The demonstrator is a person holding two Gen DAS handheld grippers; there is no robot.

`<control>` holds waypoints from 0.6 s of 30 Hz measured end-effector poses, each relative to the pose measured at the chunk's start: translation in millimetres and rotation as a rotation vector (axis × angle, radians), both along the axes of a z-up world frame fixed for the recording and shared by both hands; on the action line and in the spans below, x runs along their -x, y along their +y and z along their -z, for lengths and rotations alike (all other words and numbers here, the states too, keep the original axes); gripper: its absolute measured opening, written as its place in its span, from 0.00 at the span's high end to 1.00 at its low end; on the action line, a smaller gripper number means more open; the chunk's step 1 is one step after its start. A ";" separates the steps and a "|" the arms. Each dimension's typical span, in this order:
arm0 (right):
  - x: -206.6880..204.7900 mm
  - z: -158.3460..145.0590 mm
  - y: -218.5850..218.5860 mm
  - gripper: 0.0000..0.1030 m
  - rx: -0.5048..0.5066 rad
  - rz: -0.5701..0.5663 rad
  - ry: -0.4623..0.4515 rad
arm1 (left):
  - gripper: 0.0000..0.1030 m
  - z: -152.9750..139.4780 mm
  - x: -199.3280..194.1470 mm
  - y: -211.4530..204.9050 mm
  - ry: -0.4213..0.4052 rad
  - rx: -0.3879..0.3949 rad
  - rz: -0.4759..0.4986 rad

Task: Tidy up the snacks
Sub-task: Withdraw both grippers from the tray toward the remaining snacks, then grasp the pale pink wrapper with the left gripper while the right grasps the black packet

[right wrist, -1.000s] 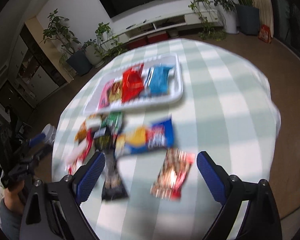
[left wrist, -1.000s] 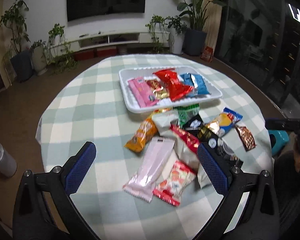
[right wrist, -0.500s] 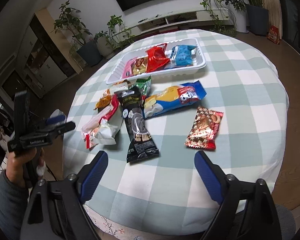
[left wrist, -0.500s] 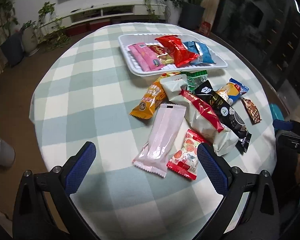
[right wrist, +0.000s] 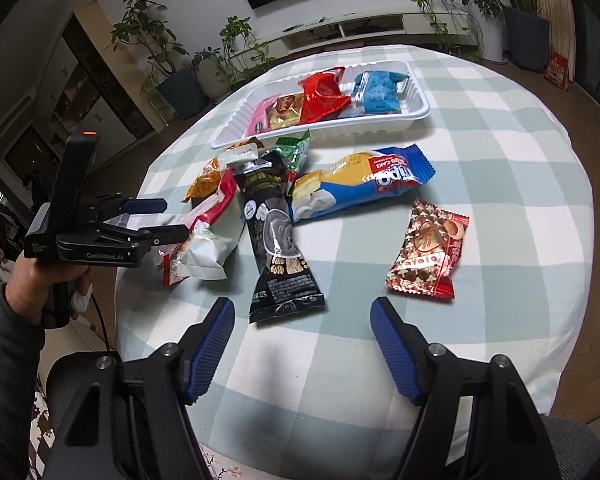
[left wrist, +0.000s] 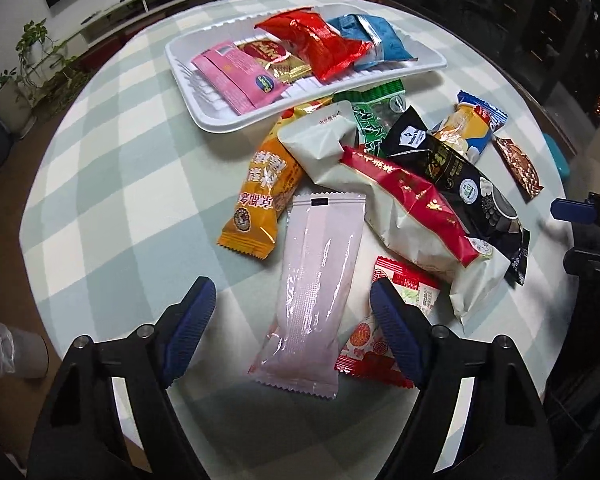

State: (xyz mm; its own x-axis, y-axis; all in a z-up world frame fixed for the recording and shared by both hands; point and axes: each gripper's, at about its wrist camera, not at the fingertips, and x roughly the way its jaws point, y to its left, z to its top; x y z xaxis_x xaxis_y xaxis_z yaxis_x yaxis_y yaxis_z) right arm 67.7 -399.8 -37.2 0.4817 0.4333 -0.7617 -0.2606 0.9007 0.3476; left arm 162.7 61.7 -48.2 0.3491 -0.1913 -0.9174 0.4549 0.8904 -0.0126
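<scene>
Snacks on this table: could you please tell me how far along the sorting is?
Done: four packets already lie in the white tray. In hand: nothing; the left gripper is open around the pale pink packet, and the right gripper is open and empty. Left: the loose pile, including the black packet and the heart-print packet.

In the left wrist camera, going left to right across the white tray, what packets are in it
pink packet → gold and red packet → red packet → blue packet, all lying in the white tray.
</scene>
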 end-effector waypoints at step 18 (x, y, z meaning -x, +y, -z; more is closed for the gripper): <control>-7.7 -15.0 9.5 0.36 0.020 -0.037 -0.031 | 0.68 9.4 -4.9 -19.5 0.053 -0.031 0.032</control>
